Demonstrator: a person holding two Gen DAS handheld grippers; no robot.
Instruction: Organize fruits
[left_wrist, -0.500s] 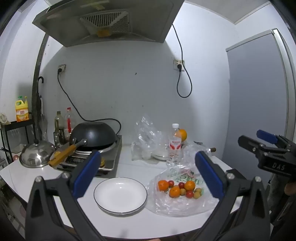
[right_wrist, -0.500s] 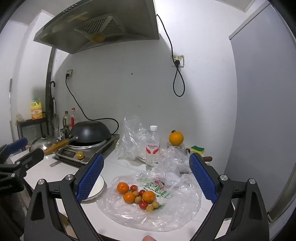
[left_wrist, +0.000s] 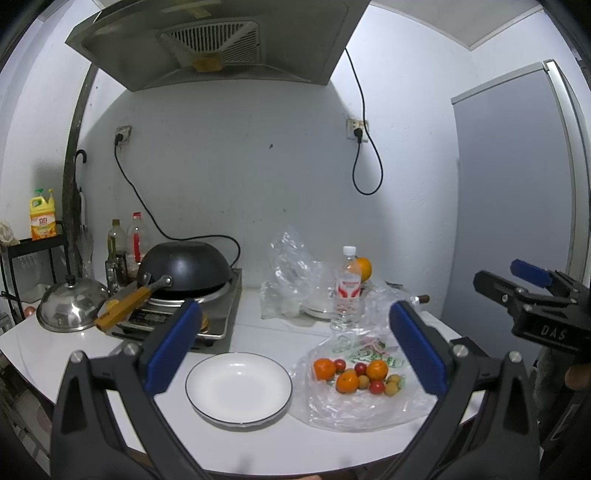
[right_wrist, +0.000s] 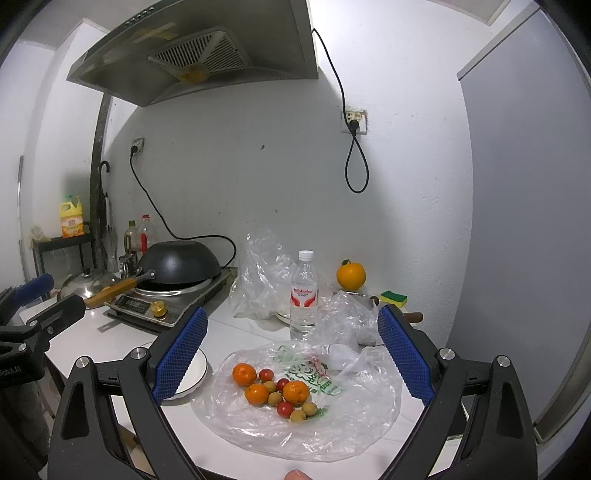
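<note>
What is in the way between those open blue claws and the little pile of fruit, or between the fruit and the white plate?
Nothing visible. The fruit pile lies uncovered on the flattened plastic bag, ahead of the open right gripper. The empty white plate sits beside the bag, with nothing between them. The water bottle stands behind.

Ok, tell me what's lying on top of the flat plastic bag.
On the plastic bag: three small oranges, three cherry tomatoes and several small tan fruits. Whether more fruit hides beneath them cannot be seen.
</note>
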